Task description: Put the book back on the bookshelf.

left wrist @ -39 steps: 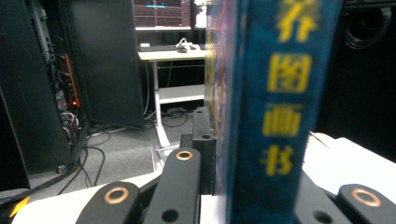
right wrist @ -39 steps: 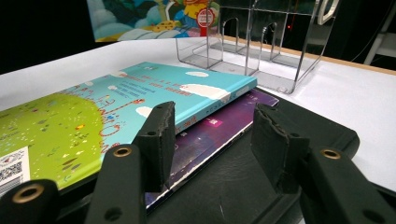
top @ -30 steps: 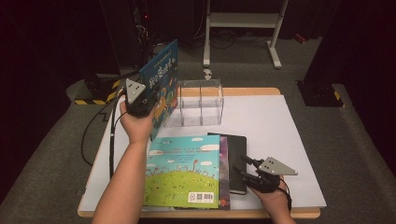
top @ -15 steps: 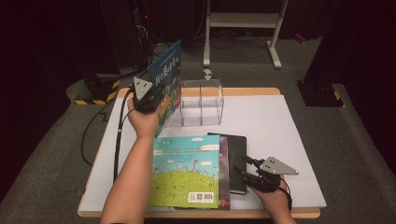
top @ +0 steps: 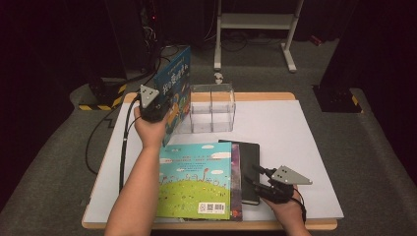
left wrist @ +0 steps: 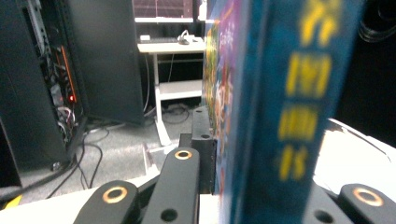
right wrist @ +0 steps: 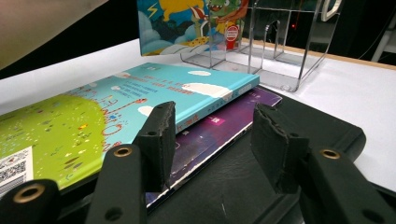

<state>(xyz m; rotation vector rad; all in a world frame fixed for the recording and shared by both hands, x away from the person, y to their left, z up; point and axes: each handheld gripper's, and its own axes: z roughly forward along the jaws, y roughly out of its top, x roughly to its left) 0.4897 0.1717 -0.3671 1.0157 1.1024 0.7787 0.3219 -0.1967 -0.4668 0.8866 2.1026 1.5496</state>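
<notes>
Since a second ago, lowering the blue book (top: 173, 93) toward the clear rack (top: 211, 108) on the worktop (top: 295, 137). Left gripper (left wrist: 243, 200) view: clamping that upright book. Right gripper (right wrist: 212, 140) view: hovering half-open, empty, over stacked books (right wrist: 140, 98).

Black hand-held gripper (top: 156, 117) with grey triangular plate, cable.

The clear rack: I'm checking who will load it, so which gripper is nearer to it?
Left. The left gripper holds a blue book upright beside the clear rack; the right gripper rests at the book stack, nearer the person.
</notes>
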